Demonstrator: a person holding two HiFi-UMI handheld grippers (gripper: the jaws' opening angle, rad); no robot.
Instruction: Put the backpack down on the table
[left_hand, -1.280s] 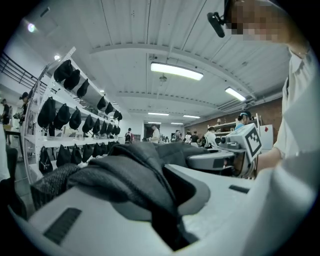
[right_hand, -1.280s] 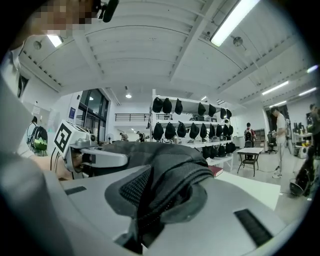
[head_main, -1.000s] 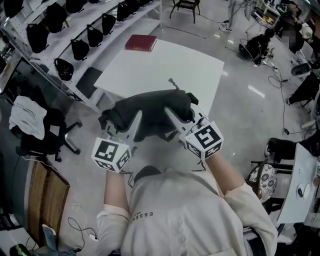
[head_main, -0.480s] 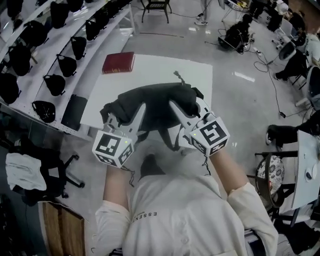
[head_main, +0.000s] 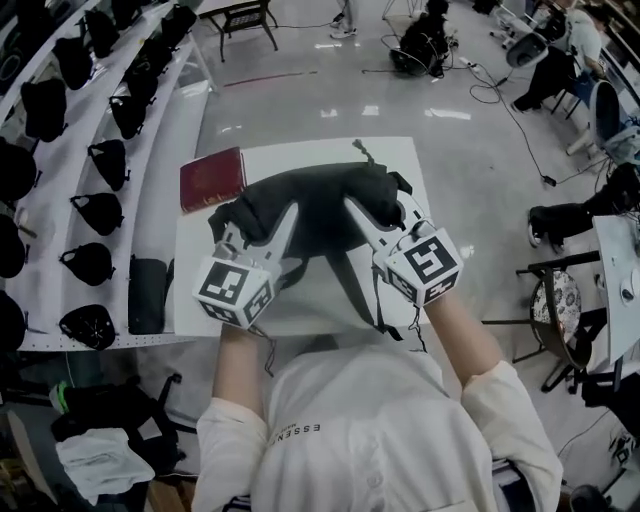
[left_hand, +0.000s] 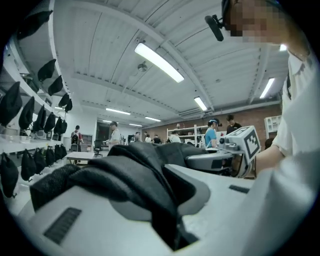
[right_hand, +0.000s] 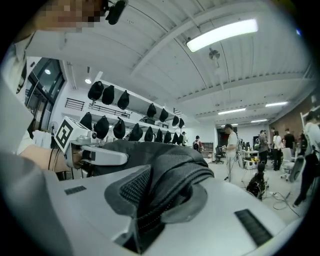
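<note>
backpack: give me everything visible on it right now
The backpack is dark, soft fabric with mesh-textured padding, slumped and bunched rather than upright. It is over the white table, near a red book. The left gripper and right gripper each pinch a fold of it, one per side. Thin straps trail toward the person, and a short cord sticks out at the far edge. Whether its underside touches the table cannot be told.

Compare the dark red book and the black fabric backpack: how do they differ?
The black fabric backpack is soft and bulky; the dark red book is flat and rectangular. The left gripper and right gripper clamp the backpack; the book lies untouched on the white table.
</note>
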